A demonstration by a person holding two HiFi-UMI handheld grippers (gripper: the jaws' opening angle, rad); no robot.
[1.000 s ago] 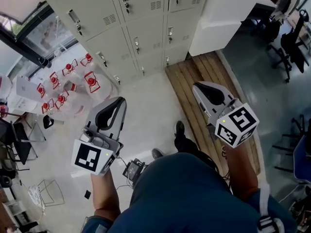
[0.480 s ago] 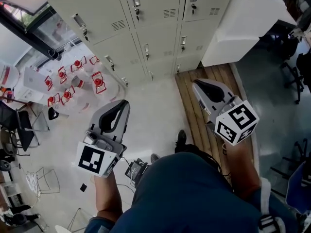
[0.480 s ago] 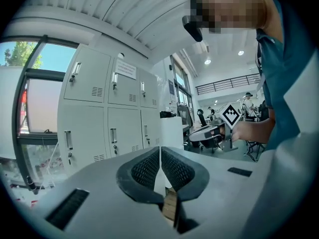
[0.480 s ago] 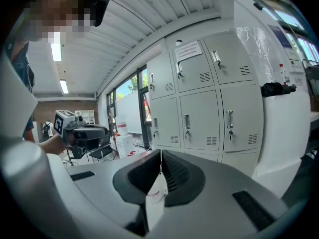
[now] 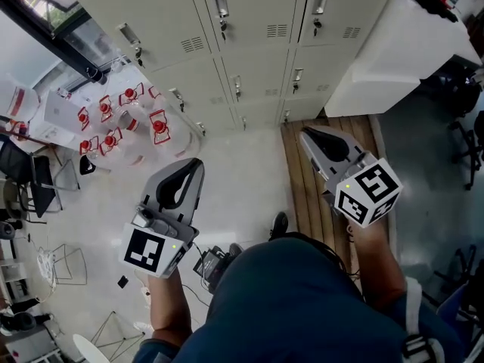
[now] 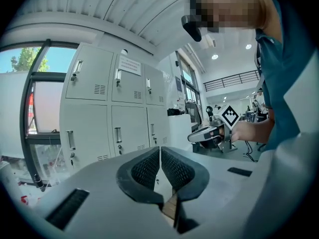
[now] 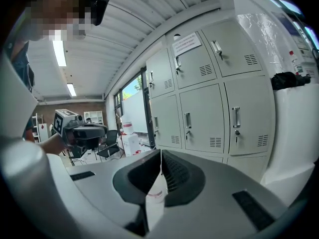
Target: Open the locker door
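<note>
Locker door (image 5: pixel 257 13) well beyond right tool (image 5: pixel 308 136)

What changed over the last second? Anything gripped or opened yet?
The person seems to have moved closer to the lockers: in the head view they sit lower in the frame and look larger. Nothing was taken hold of or let go. The left gripper and right gripper stay held out in front, jaws together and empty, touching no handle. Every locker door in view is still closed.

The person wears a dark teal short-sleeved shirt (image 5: pixel 295 308) and black shoes (image 5: pixel 278 224)
</note>
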